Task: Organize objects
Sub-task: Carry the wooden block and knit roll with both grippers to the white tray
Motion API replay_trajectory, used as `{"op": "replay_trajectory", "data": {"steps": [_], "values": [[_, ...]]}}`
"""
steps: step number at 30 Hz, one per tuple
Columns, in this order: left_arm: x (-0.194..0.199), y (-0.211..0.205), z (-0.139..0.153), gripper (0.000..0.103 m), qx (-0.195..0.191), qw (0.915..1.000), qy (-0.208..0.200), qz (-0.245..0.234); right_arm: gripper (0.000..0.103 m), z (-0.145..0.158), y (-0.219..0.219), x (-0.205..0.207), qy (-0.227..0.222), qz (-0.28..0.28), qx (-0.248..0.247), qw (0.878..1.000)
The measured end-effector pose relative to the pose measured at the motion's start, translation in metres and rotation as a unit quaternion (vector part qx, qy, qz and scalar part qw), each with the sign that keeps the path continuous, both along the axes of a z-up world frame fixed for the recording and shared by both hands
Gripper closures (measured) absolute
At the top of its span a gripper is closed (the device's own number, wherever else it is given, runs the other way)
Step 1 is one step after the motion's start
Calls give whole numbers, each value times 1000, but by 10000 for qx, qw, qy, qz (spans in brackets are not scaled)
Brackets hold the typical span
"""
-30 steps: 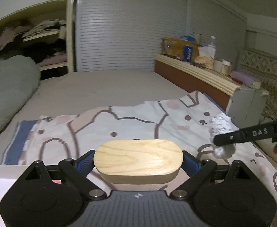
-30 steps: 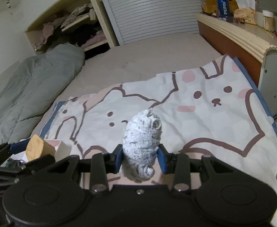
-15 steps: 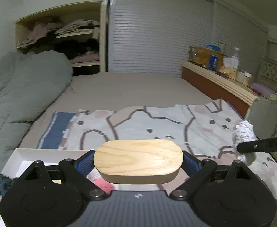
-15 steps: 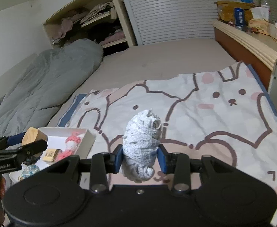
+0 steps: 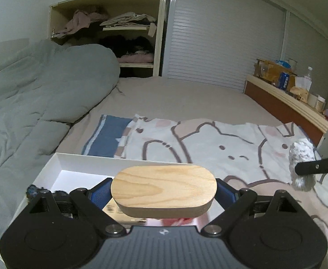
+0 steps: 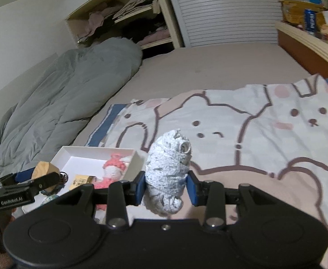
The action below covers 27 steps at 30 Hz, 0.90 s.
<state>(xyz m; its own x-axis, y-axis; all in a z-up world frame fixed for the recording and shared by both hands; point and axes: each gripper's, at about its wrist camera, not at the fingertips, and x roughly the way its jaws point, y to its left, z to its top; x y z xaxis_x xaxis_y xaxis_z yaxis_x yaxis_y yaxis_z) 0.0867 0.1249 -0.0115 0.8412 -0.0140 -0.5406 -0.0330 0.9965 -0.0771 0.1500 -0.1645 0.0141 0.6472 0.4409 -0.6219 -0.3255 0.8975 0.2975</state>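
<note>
My left gripper (image 5: 163, 192) is shut on an oval wooden block (image 5: 164, 187), held above the white tray (image 5: 74, 160) on the bed. That block (image 6: 43, 170) and the left gripper (image 6: 38, 179) also show at the lower left of the right wrist view, over the tray (image 6: 85, 151). My right gripper (image 6: 166, 187) is shut on a rolled grey speckled cloth bundle (image 6: 168, 168), hovering just right of the tray. The bundle (image 5: 301, 157) appears at the right edge of the left wrist view. The tray holds a pink and white knitted item (image 6: 113, 168), a small tan box (image 6: 79, 180) and a dark item (image 5: 32, 190).
A cartoon-animal blanket (image 6: 253, 123) covers the near part of the bed. A grey duvet (image 5: 29, 103) lies piled on the left. An open shelf with clothes (image 5: 110, 33) stands behind. A headboard ledge (image 5: 287, 98) with a can, bottle and packets runs along the right.
Both grippers have swung left across the bed with their loads. The white tray has come into view under the left gripper, and the duvet and shelf now fill more of both views.
</note>
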Motion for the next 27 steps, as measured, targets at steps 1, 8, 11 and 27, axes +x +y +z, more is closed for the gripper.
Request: {"op": "replay_trajectory", "data": {"steps": [1, 8, 11, 27], "values": [[0, 6, -1, 10, -17, 10000, 4, -3, 64, -1, 7, 3, 7, 35, -10, 10000], [11, 38, -25, 10, -43, 9996, 274, 39, 64, -1, 58, 17, -20, 325, -83, 9994], [14, 48, -38, 10, -21, 9990, 438, 57, 64, 0, 81, 24, -52, 470, -116, 9988], [24, 64, -91, 10, -41, 9909, 1337, -158, 64, -21, 194, 67, 518, 866, 200, 9947]]}}
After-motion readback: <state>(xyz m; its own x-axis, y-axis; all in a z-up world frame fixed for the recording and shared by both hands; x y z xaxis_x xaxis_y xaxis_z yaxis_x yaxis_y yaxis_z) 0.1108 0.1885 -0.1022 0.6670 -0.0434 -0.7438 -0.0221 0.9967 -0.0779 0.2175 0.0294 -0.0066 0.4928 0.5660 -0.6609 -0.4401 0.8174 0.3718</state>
